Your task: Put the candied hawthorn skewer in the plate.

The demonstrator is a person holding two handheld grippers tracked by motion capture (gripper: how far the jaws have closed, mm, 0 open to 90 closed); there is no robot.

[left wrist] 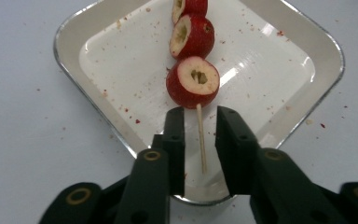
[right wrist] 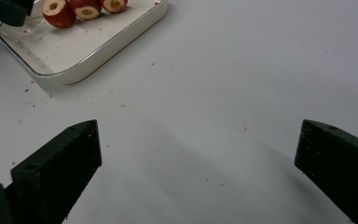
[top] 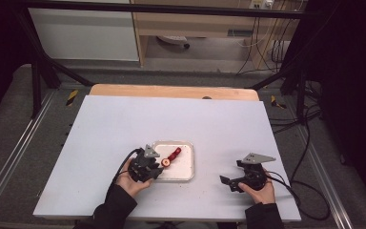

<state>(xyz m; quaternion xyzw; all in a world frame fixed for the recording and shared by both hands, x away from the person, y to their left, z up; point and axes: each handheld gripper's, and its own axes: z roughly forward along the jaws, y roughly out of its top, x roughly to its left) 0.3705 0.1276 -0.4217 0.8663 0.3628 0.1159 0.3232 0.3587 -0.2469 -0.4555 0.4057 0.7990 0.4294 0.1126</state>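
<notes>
A skewer of red fruit slices (left wrist: 193,81) with pale cut faces lies in a white square tray (left wrist: 74,70). Its thin wooden stick (left wrist: 200,140) runs back between the jaws of my left gripper (left wrist: 200,114). The jaws stand a little apart, with a narrow gap on each side of the stick, so the pads do not press on it. In the high view the left gripper (top: 158,167) sits at the tray's (top: 183,169) left edge, by the skewer (top: 171,156). My right gripper (right wrist: 198,135) is wide open over bare table, to the right of the tray (right wrist: 98,51).
Red crumbs speckle the tray and the pale tabletop (top: 124,119) around it. A wooden strip (top: 171,90) edges the table's far side. Cables trail on the floor to the right (top: 305,143). The right gripper (top: 226,181) rests near the table's front edge.
</notes>
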